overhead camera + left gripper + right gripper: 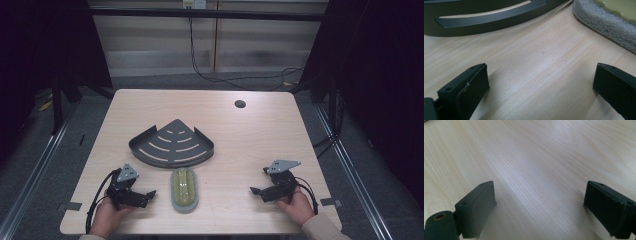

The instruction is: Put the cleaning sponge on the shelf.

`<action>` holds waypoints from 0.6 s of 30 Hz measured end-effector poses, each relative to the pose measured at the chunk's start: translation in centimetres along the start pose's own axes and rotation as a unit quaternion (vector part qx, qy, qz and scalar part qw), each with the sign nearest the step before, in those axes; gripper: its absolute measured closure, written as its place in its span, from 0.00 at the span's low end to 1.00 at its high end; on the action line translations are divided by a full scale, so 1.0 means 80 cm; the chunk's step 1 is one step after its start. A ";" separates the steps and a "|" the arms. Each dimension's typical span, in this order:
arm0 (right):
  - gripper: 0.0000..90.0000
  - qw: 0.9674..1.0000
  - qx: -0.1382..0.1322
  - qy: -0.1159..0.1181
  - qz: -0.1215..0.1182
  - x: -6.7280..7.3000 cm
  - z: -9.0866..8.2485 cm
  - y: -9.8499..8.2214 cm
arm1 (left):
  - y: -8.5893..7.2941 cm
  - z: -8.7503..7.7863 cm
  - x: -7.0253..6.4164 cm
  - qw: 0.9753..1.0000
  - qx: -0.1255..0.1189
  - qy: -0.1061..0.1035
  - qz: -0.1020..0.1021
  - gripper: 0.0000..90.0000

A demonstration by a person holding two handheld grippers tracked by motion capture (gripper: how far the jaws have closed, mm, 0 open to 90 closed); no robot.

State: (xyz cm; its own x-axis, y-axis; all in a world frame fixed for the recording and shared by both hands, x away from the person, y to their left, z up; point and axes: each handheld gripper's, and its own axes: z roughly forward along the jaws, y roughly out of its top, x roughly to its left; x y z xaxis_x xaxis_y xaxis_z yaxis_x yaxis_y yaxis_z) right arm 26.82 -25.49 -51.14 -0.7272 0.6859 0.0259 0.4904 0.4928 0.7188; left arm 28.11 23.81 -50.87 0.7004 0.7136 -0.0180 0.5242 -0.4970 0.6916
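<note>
Left gripper view, sponge [606,17] cut off, rack [486,17] cropped

In the left gripper view we see the dark corner rack [486,17] ahead of the left gripper [541,85] cut off by the top and left edges, so only its curved front and one slot show. Ahead and to that gripper's right, the scrubbing pad [604,23] runs out at the top and right edges; we get just a grey fibrous flank and a slice of its yellow-green top. Both of this gripper's jaws are cut by the bottom edge.

In the right gripper view, the right gripper [540,210] is likewise cropped at the bottom.

From the high view, the person's forearms leave the frame at the bottom, and the near edge of the bench [260,125] behind the grippers is cut off. The pad's surface detail is too small for us to tell.
</note>
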 end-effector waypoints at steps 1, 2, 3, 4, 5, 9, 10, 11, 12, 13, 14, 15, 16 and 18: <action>0.10 1.000 0.000 0.000 0.000 0.000 0.000 0.000 | 0.000 0.000 0.000 1.000 -0.001 0.001 0.000 0.00; 0.10 1.000 0.000 0.000 0.000 0.000 0.000 0.000 | 0.001 0.001 0.000 1.000 -0.001 -0.001 -0.002 0.00; 0.10 1.000 0.000 0.000 0.000 0.000 0.000 0.000 | 0.001 0.001 0.000 1.000 -0.001 -0.001 -0.002 0.00; 0.10 1.000 0.000 0.000 0.000 0.000 0.000 0.000 | 0.004 0.000 -0.001 1.000 0.012 0.002 -0.005 0.00; 0.10 1.000 0.000 0.000 0.000 0.000 0.000 0.000 | 0.004 0.000 -0.001 1.000 0.012 0.002 -0.005 0.00; 0.10 1.000 0.000 0.000 0.000 0.000 0.000 0.000 | 0.016 -0.002 -0.005 0.998 0.061 0.004 -0.011 0.03; 0.10 1.000 0.000 -0.001 0.001 0.000 0.000 0.000 | 0.020 -0.003 -0.007 0.997 0.074 0.010 -0.018 0.03; 0.10 1.000 0.000 -0.003 0.004 0.001 0.000 0.000 | 0.024 -0.006 -0.007 0.996 0.087 0.012 -0.018 0.14; 0.10 1.000 0.000 -0.005 0.005 0.002 -0.001 -0.001 | 0.032 -0.010 -0.006 0.993 0.119 0.014 -0.026 0.19; 0.10 1.000 0.000 -0.005 0.005 0.002 -0.001 -0.001 | 0.032 -0.010 -0.006 0.993 0.119 0.014 -0.026 0.22; 0.10 1.000 0.001 -0.007 0.008 0.002 -0.001 -0.001 | 0.038 -0.011 -0.007 0.988 0.149 0.014 -0.028 0.22; 0.10 1.000 0.001 -0.008 0.008 0.002 -0.001 -0.001 | 0.042 -0.012 -0.008 0.985 0.168 0.014 -0.029 0.24; 0.10 1.000 0.002 -0.009 0.008 0.002 -0.002 -0.001 | 0.044 -0.012 -0.010 0.984 0.175 0.011 -0.032 0.26; 0.10 1.000 0.002 -0.008 0.007 0.002 -0.001 -0.001 | 0.052 -0.017 -0.013 0.981 0.193 0.002 -0.035 0.26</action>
State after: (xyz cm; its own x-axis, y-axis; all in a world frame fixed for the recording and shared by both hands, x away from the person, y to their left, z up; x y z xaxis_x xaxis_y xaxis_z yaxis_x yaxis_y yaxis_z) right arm 26.59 -25.47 -51.11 -0.7126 0.7011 0.0258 0.5026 0.4845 0.7159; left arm 28.91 21.62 -47.00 0.6545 0.7542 -0.0530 0.7161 -0.5960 0.3634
